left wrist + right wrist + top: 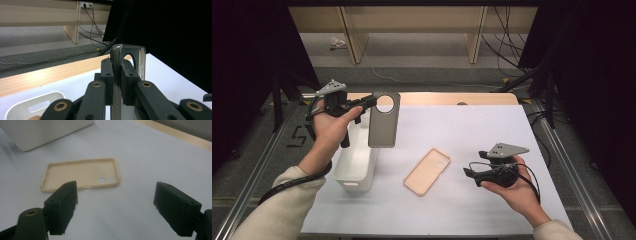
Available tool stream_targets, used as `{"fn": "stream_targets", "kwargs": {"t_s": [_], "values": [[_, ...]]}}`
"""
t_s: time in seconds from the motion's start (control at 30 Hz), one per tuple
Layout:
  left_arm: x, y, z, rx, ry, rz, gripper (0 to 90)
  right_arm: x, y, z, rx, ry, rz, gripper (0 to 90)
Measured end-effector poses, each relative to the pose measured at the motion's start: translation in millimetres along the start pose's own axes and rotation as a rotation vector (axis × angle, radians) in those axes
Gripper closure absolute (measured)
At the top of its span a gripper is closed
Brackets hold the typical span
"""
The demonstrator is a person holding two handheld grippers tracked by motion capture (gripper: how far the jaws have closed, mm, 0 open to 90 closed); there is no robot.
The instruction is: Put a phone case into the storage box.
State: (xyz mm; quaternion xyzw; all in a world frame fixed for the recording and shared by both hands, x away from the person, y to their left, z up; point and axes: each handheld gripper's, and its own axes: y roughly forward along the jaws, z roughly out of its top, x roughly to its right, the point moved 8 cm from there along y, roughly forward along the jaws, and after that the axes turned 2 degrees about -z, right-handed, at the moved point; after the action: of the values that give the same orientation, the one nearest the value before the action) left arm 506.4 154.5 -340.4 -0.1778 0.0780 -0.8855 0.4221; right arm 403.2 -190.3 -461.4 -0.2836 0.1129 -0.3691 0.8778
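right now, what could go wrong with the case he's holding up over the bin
The left gripper pinches the grey phone case only at its top edge, so the case may swing or slip. It hangs beside the white bin's rim, not over the middle, and could miss if released. The right gripper is open, facing the beige case.

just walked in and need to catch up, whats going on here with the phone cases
A person is working at a table with a hand-held gripper in each hand. The left gripper is shut on the edge of a dark grey phone case, holding it upright in the air beside a white bin. The right gripper is open and empty, pointing toward a beige phone case that lies open side up on the white table cover, apart from the jaws.
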Motion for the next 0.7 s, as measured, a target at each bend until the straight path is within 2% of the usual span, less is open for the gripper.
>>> {"fn": "stream_targets", "kwargs": {"t_s": [0.37,0.7], "values": [[-15.7,-5.2,2.4,-0.003,0.002,0.017,82.0,0.6,-0.2,-0.1,0.001,0.003,-0.002,20.4],[-32.3,-8.8,3.1,-0.012,0.01,0.05,81.9,1.2,-0.4,-0.3,0.001,0.005,-0.003,20.3]]}}
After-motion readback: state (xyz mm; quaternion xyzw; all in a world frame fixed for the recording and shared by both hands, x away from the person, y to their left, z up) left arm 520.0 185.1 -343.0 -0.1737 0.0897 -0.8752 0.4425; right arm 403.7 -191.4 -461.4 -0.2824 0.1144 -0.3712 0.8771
